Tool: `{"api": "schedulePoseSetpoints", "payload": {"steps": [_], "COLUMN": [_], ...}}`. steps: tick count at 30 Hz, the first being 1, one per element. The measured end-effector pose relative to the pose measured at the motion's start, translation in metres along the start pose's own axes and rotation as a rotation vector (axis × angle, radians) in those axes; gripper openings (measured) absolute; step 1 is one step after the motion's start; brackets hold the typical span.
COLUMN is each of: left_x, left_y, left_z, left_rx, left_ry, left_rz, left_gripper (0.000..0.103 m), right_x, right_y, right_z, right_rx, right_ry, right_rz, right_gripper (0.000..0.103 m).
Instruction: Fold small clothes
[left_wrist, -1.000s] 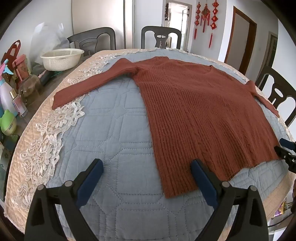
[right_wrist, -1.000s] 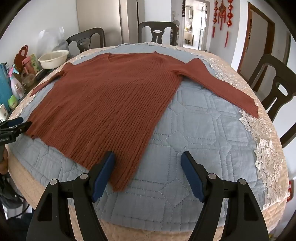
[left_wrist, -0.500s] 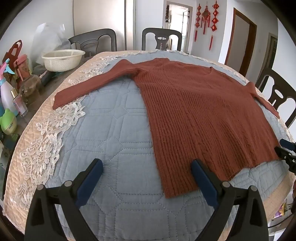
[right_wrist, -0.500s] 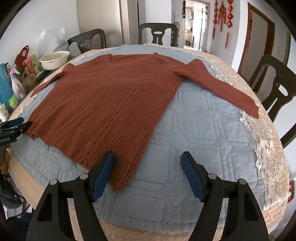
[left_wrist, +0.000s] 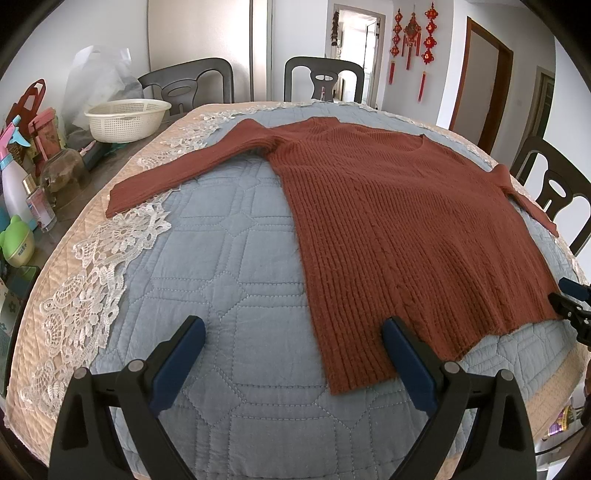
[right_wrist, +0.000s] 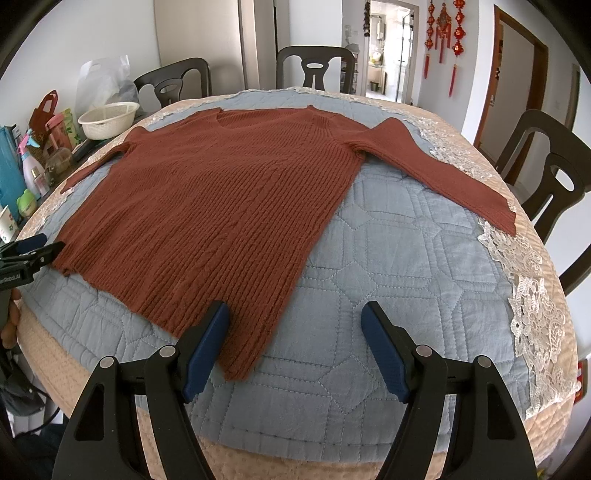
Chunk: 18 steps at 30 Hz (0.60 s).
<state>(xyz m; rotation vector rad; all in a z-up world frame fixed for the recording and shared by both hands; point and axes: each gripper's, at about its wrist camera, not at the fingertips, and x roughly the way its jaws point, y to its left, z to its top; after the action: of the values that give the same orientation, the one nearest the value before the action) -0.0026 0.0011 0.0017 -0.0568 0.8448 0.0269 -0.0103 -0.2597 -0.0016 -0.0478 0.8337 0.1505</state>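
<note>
- In the left wrist view the sweater's (left_wrist: 399, 229) far sleeve is cut short at 3 o'clock by the curve of the table, its cuff out of sight; the bottles (left_wrist: 18, 199) at 9 o'clock are cropped by the lens edge.
- The left gripper (left_wrist: 293, 354) hovers low over the blue quilted cover (left_wrist: 229, 266) at 6 o'clock, fingers spread wide and empty, its right pad above the hem corner.
- The right gripper (right_wrist: 295, 336) is likewise spread apart and empty, its left pad over the sweater's other hem corner.
- The rust ribbed sweater lies flat and face up, sleeves out toward 10 and 2 o'clock.
- Lace trim (right_wrist: 532, 288) edges the cover; dark chairs (right_wrist: 314, 68) ring the table, a white basket (left_wrist: 127, 118) at 10 o'clock, red ornaments (left_wrist: 413, 33) on the wall.
</note>
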Motion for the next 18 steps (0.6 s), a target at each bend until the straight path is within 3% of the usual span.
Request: {"api": "schedulePoseSetpoints", "payload": {"steps": [18], "left_x": [-0.0001], "left_y": [0.0002], "left_z": [-0.0021], "left_rx": [0.0], "left_ry": [-0.003], "left_rz": [0.0], "left_gripper": [0.098], "right_x": [-0.0003], "right_y": [0.0005], "right_z": [-0.0001], "right_rx": [-0.001], "right_ry": [-0.001], "right_rz": [-0.002], "right_gripper": [0.074]}}
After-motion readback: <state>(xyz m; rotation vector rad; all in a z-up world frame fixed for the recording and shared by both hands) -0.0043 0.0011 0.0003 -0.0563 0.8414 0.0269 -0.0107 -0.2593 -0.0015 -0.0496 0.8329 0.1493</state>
